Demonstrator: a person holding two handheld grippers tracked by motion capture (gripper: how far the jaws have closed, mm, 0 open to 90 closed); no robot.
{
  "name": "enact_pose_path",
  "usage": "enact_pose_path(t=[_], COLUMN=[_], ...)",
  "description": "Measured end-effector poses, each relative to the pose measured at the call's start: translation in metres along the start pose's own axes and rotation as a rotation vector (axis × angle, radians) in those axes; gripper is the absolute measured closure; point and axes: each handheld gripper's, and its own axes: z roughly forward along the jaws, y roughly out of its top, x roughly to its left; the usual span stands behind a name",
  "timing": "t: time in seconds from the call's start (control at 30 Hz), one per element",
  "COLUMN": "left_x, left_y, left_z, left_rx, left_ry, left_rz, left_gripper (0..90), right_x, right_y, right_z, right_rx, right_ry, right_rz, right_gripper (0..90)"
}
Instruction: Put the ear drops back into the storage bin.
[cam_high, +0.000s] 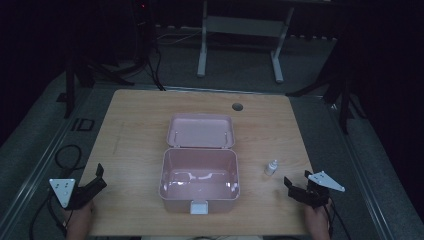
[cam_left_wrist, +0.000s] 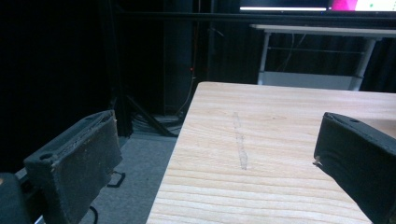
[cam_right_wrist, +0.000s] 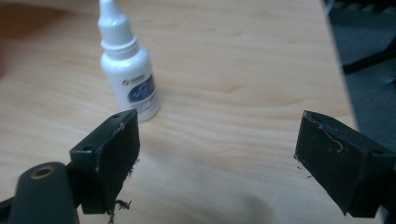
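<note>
Inspector: Right claw, released, empty; small white plastic dropper bottle upright on wooden table, just ahead-left
Clerk: Left claw?
Inspector: Released, well apart; right nearer

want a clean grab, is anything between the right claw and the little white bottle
Nothing visible is. The right claw is open, and only bare table lies between it and the upright white bottle. The open pink box sits off to the bottle's other side.

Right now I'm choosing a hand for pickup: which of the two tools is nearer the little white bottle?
The right tool: the dropper bottle stands just ahead of it, while the left tool sits across the pink box.
</note>
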Motion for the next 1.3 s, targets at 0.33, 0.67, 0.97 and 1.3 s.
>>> enact_pose_path(t=[0.33,0.67,0.97,1.3], left_x=[0.000,-0.002,-0.003,-0.004], left_y=[0.000,0.001,0.000,0.000], left_z=[0.000,0.000,0.000,0.001], left_rx=[0.006,0.031,0.026,0.028], left_ry=[-0.010,-0.048,-0.052,-0.058], left_rz=[0.013,0.023,0.028,0.038], left_gripper=[0.5,0.5,0.5,0.5], right_x=[0.007,0.019,0.023,0.026], right_y=[0.014,0.035,0.044,0.052], right_z=[0.000,-0.003,-0.002,0.003], right_rx=[0.249,0.478,0.680,0.943], right_ry=[0.030,0.140,0.168,0.208], right_rz=[-0.028,-0.108,-0.182,-0.280], right_gripper=[13.8,13.3,12.7,13.8])
